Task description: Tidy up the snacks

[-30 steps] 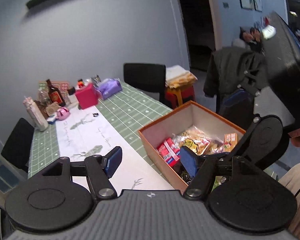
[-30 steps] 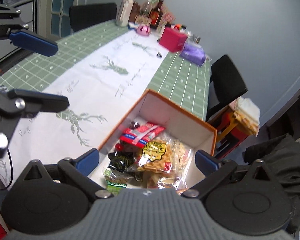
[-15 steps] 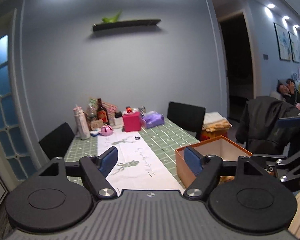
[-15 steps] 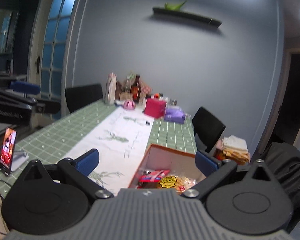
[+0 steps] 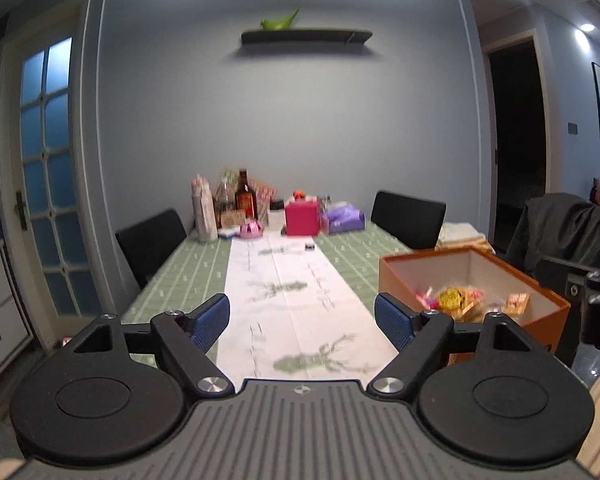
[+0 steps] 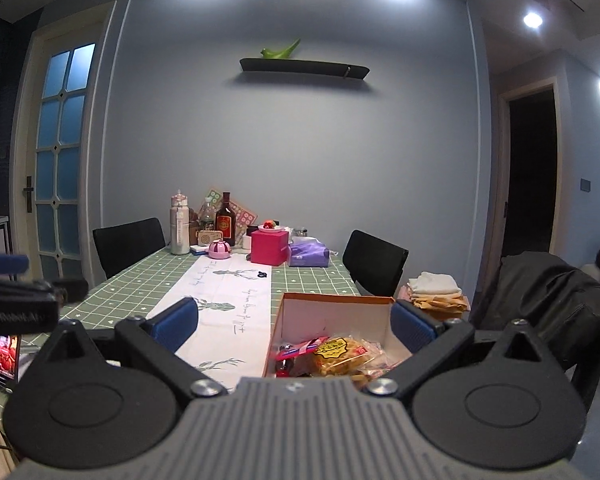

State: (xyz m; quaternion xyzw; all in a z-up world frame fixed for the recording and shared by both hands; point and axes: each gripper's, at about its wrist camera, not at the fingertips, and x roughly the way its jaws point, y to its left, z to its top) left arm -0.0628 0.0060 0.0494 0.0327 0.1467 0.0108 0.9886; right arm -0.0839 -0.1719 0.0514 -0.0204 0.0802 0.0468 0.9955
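Observation:
An orange cardboard box (image 5: 540,294) with white inner walls stands on the right side of the green checked table (image 5: 188,268); it also shows in the right wrist view (image 6: 336,301). Several snack packets (image 6: 342,354) lie inside it, one with a yellow label (image 5: 454,298). My left gripper (image 5: 302,318) is open and empty, above the white table runner (image 5: 288,300) left of the box. My right gripper (image 6: 294,322) is open and empty, just in front of the box. The left gripper shows at the left edge of the right wrist view (image 6: 16,300).
At the table's far end stand a bottle (image 6: 225,222), a white flask (image 6: 179,226), a pink box (image 6: 270,247) and a purple pack (image 6: 309,254). Black chairs (image 6: 374,264) flank the table. A phone (image 6: 5,356) stands at the near left. A dark jacket (image 6: 548,300) hangs at right.
Both grippers have tilted up from looking down into the box to a level view along the table. Both stayed open and empty.

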